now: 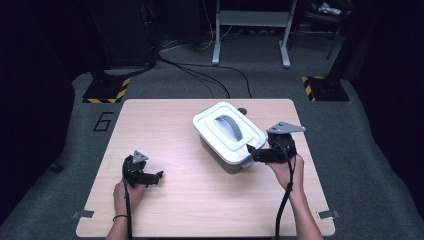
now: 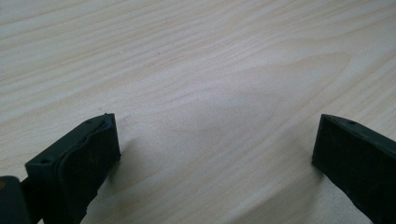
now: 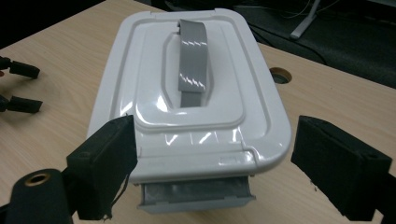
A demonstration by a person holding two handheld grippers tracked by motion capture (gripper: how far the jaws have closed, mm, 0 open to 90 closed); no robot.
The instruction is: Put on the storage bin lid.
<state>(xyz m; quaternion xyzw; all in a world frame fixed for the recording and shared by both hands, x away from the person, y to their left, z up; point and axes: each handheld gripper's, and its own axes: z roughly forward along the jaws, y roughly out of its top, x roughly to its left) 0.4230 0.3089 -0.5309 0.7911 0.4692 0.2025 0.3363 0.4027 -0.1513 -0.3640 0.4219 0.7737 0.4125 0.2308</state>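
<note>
A white box (image 1: 227,136) with a grey handle (image 3: 191,65) sits on the counter (image 1: 175,200), lid on, so its inside is hidden. The right claw (image 1: 251,152) is spread wide at the box's 4 o'clock end, pinching nothing. The left claw (image 1: 159,176) is spread too, well apart at 8 o'clock.

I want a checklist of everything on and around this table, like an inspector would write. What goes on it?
Surface: pale wooden table, with a round hole behind the box.
Job's things: white lidded box with a grey handle lying flat on the lid; a grey latch at its near end.
Clutter: nothing seen.
Grippers: left gripper open, low over bare wood; right gripper open, at the box's latch end, pads off it.
Cables: one trails from each gripper toward the person; more black cables on the floor.
Surroundings: grey carpet, yellow-black striped pads, a metal frame, a "6" on the floor.
</note>
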